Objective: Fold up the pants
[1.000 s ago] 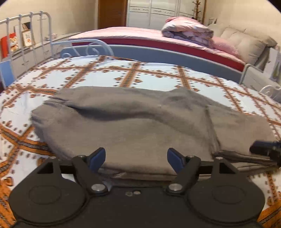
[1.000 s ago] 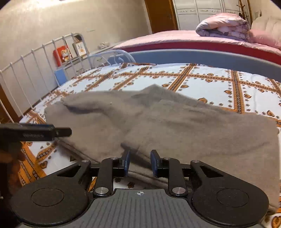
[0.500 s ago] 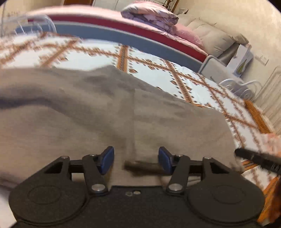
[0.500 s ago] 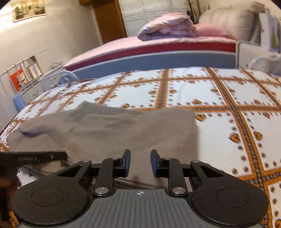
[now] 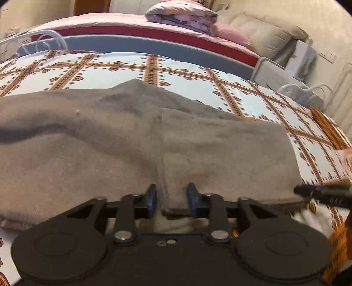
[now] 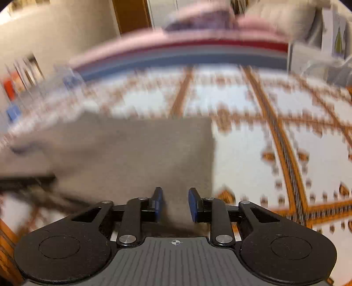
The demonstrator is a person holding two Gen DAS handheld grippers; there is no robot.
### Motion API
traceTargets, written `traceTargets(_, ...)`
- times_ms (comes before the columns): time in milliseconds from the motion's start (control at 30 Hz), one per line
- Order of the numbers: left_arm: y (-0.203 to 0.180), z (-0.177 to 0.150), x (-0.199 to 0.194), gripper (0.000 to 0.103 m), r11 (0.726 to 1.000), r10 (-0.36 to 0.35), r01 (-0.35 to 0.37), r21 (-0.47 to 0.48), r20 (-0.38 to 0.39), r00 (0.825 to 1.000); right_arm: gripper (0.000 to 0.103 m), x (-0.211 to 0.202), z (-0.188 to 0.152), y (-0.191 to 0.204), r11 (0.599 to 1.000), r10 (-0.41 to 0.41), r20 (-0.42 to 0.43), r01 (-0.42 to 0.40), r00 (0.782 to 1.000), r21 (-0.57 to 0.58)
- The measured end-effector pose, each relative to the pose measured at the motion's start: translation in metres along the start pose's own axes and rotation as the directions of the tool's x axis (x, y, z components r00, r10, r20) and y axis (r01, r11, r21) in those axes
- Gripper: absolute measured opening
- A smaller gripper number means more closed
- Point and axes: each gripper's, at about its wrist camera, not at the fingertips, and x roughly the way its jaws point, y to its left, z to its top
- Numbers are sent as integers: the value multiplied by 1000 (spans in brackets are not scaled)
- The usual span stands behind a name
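Grey-brown pants (image 5: 136, 140) lie flat across the patterned bedspread (image 5: 253, 101), with a folded layer on the right part. My left gripper (image 5: 171, 203) is at the pants' near edge, fingers partly open on either side of the folded layer's edge. My right gripper (image 6: 175, 204) is at the near right corner of the pants (image 6: 140, 158), fingers partly open with cloth between them; this view is blurred. The right gripper's tip also shows at the right of the left wrist view (image 5: 321, 193).
A pink bed (image 5: 136, 24) with a folded quilt (image 5: 182, 16) stands behind the bedspread. White metal rails (image 5: 303, 92) are at the right and far left. A white box (image 5: 301, 57) stands by the wall.
Both grippers have shifted right along the pants' near edge. The left fingers have closed from wide to a narrow gap. The right fingers have opened slightly.
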Motion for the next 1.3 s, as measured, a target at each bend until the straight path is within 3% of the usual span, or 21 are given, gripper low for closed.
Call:
traceTargets(100, 4, 1, -4, 32, 1000, -3, 3, -22, 3, 1000, 26, 5, 5, 1, 1000, -16, 0, 16, 1000, -9)
traceTargets(300, 0, 12, -14, 29, 999, 22, -25, 29, 94, 995, 26, -19, 21, 4, 1000, -6, 173, 11, 985, -25)
traceTargets(467, -3, 35, 11, 30, 996, 76, -81, 36, 127, 989, 26, 1, 44, -3, 1000, -15, 168, 15, 986, 2)
traceTargets(600, 1, 44, 41, 35, 997, 70, -74, 36, 100, 993, 26, 28, 63, -2, 1000, -8, 193, 12, 981, -22)
traceTargets(667, 2, 44, 49, 51, 995, 93, -97, 38, 98, 991, 26, 51, 69, -6, 1000, 14, 140, -12, 990, -11)
traceTargets(700, 3, 46, 48, 52, 994, 102, -106, 38, 99, 990, 26, 67, 70, -10, 1000, 17, 72, -18, 997, 15)
traceTargets(767, 9, 47, 32, 48, 995, 100, -103, 18, 121, 988, 26, 72, 67, -16, 998, 26, 79, -31, 997, 58)
traceTargets(900, 38, 34, -23, 48, 992, 123, -126, 2, 214, 969, 26, 44, 74, -9, 996, 72, 152, -78, 986, 35)
traceTargets(1000, 78, 20, -58, 48, 981, 193, -192, -24, 216, 957, 26, 31, 70, -4, 992, 120, 165, -126, 979, 25)
traceTargets(1133, 143, -9, -96, 47, 943, 322, -298, -149, 176, 930, 29, 25, 57, 23, 988, 153, 121, -149, 981, -39)
traceTargets(1200, 172, -19, -111, 47, 920, 356, -314, -233, 164, 920, 40, 22, 50, 39, 986, 153, 116, -144, 981, -85)
traceTargets(1233, 185, -22, -117, 47, 910, 361, -309, -278, 161, 919, 51, 20, 46, 46, 984, 158, 120, -147, 980, -96)
traceTargets(1300, 212, -27, -122, 47, 886, 351, -275, -373, 155, 923, 52, 16, 38, 61, 979, 185, 140, -170, 973, -113)
